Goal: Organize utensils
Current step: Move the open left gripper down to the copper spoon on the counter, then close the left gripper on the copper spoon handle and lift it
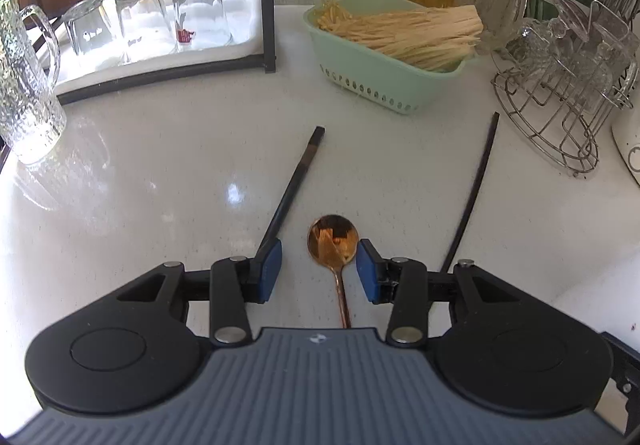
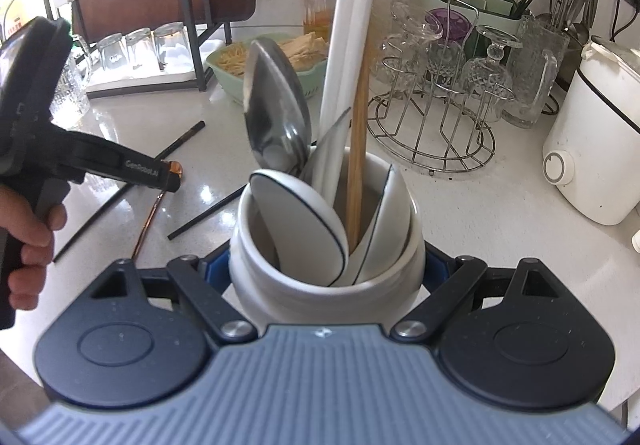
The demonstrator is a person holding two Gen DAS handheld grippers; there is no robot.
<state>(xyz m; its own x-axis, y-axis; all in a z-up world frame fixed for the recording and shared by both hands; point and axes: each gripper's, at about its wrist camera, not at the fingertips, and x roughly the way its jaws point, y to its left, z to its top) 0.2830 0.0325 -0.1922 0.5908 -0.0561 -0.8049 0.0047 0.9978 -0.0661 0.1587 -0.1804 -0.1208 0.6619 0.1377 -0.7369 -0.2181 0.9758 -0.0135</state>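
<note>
A copper spoon (image 1: pixel 333 241) lies on the white counter, handle toward me. My left gripper (image 1: pixel 319 265) hovers over it, open, with the spoon's bowl between the blue pads (image 1: pixel 270 269) and no grip on it. Two black chopsticks lie on either side, one (image 1: pixel 296 189) at the left, one (image 1: pixel 476 197) at the right. My right gripper (image 2: pixel 325 269) is shut on a white ceramic utensil holder (image 2: pixel 280 285) that carries a metal spoon (image 2: pixel 276 113), white ceramic spoons (image 2: pixel 300 221) and wooden chopsticks (image 2: pixel 358 149). In the right wrist view the left gripper (image 2: pixel 170 177) shows at the left, held by a hand.
A green basket of dried noodles (image 1: pixel 372 81) sits behind the spoon. Upturned glasses (image 1: pixel 160 25) stand on a tray under a black rack. A wire stand with glassware (image 1: pixel 560 117) is at the right, a glass mug (image 1: pixel 28 93) at the left, a white appliance (image 2: pixel 592 149) far right.
</note>
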